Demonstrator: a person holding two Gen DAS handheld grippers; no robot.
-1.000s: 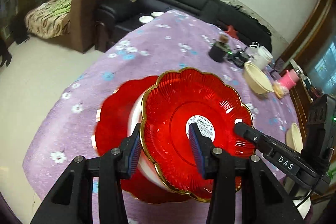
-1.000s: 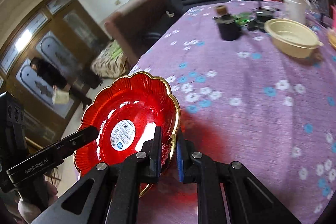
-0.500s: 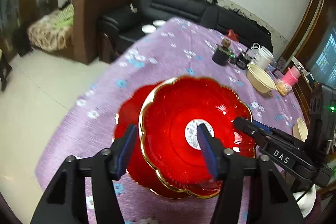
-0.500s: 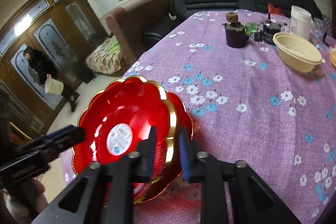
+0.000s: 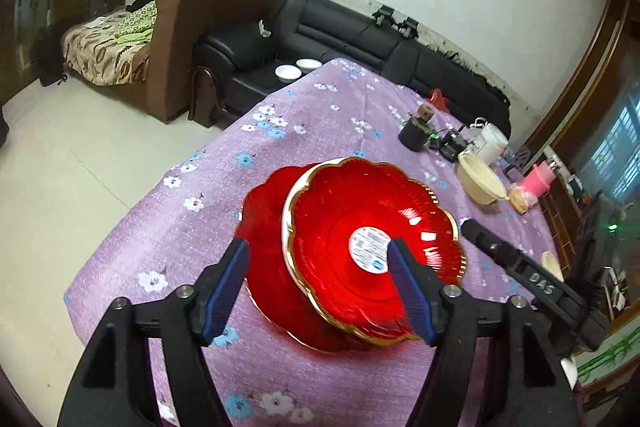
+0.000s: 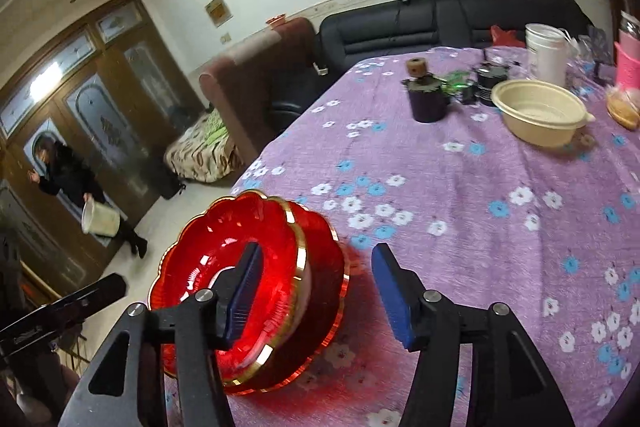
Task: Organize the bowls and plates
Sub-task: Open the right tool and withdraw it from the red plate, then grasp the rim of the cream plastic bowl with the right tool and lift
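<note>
A stack of red scalloped plates with gold rims (image 5: 360,227) sits near the table's corner on the purple flowered cloth (image 5: 312,115); the top plate carries a white barcode sticker (image 5: 370,245), and a white layer shows between the plates. My left gripper (image 5: 320,291) is open and empty, raised over the near side of the stack. My right gripper (image 6: 316,291) is open and empty, its left finger over the stack (image 6: 256,247), its right finger over bare cloth. The right gripper's finger (image 5: 504,259) also shows in the left wrist view.
A cream bowl (image 6: 540,115), a dark jar (image 6: 426,99), a white cup (image 6: 546,49) and a pink container (image 6: 628,63) stand at the table's far side. A black sofa (image 5: 360,39) and brown armchair (image 5: 192,27) stand beyond. A person with a bucket (image 6: 80,195) stands by the doors.
Both grippers have opened wide and let go of the top red plate, which now rests on the stack. Both have pulled back and up from it.
</note>
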